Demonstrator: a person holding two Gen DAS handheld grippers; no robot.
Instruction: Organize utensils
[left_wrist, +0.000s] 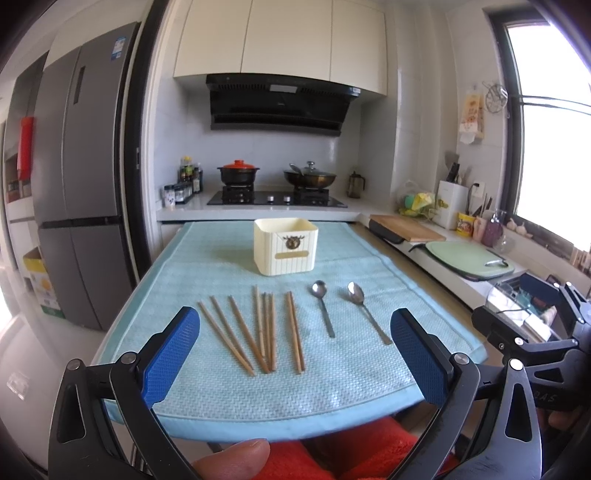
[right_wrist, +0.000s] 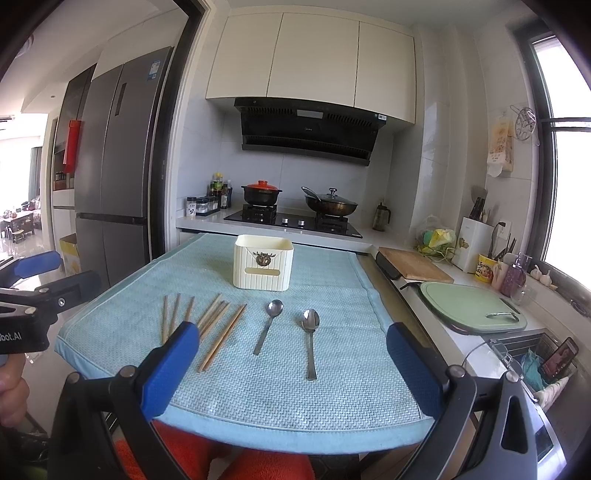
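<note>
A cream ribbed holder box (left_wrist: 285, 245) (right_wrist: 263, 265) stands at the far middle of a light blue mat (left_wrist: 332, 384) (right_wrist: 332, 391). Several wooden chopsticks (left_wrist: 255, 330) (right_wrist: 216, 325) lie in front of it on the left. Two metal spoons lie to their right, one (left_wrist: 322, 304) (right_wrist: 269, 323) nearer the chopsticks, one (left_wrist: 365, 308) (right_wrist: 310, 338) further right. My left gripper (left_wrist: 295, 343) is open and empty, held near the mat's front edge. My right gripper (right_wrist: 291, 354) is open and empty, held beside it on the right.
A counter on the right holds a wooden board (right_wrist: 413, 264), a green cutting board (right_wrist: 472, 306) and a sink rack (right_wrist: 535, 358). A stove with a red-lidded pot (right_wrist: 261, 194) and a wok (right_wrist: 330, 205) is behind. A fridge (right_wrist: 118, 166) stands left.
</note>
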